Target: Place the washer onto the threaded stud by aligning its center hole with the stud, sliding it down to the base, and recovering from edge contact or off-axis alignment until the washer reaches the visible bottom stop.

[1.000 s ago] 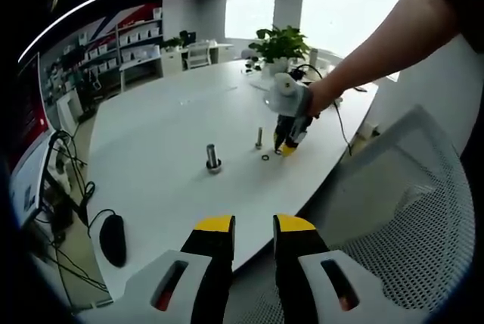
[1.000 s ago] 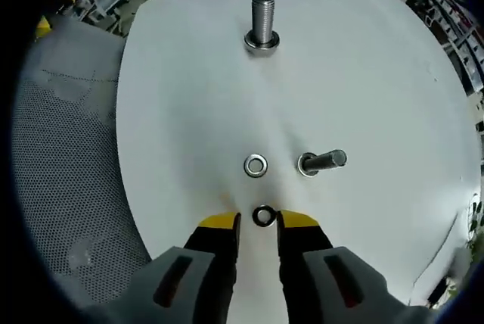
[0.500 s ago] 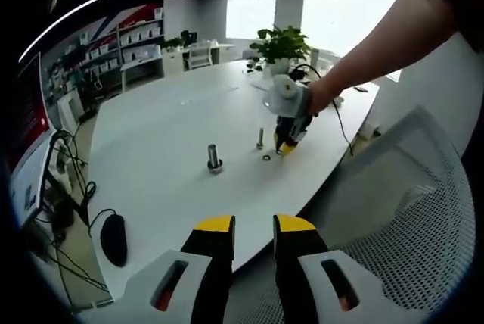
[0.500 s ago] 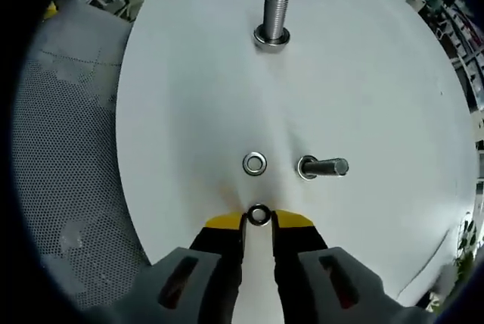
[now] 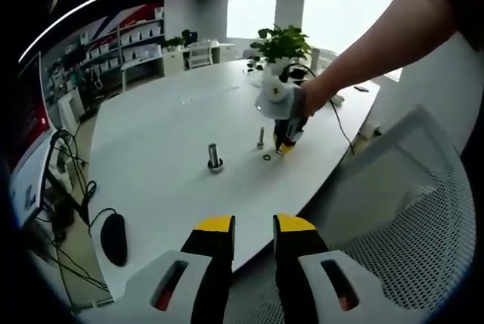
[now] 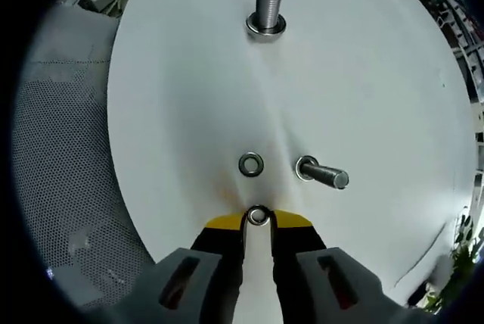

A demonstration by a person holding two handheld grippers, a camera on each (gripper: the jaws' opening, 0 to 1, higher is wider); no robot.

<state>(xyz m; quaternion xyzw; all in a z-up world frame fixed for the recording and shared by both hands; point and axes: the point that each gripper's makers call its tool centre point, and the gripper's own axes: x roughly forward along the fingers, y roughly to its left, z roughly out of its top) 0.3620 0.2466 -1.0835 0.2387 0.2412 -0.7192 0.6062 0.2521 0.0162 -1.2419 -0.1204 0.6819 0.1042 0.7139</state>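
Note:
My right gripper (image 6: 258,218) is shut on a small dark washer (image 6: 258,216), pinched between its yellow fingertips (image 6: 223,222) close to the white table (image 6: 181,97). A second, lighter washer (image 6: 251,163) lies flat just beyond it. To its right stands a thin threaded stud (image 6: 324,175). A thick threaded stud (image 6: 266,4) stands farther off. In the left gripper view a person's hand holds the right gripper (image 5: 286,142) down beside the thin stud (image 5: 260,138) and a washer (image 5: 266,157), with the thick stud (image 5: 215,159) to their left. My left gripper (image 5: 254,224) hangs open off the table's near edge.
A grey mesh chair (image 5: 401,210) sits to the right of the left gripper, and its mesh (image 6: 60,150) shows left of the table edge. A black mouse (image 5: 113,239) lies at the near left. A potted plant (image 5: 281,44) and cables (image 5: 340,123) occupy the far end.
The right gripper went from open around the dark washer to shut on it. Since then it has tilted, and its body has swung left in the left gripper view. The left gripper stayed still.

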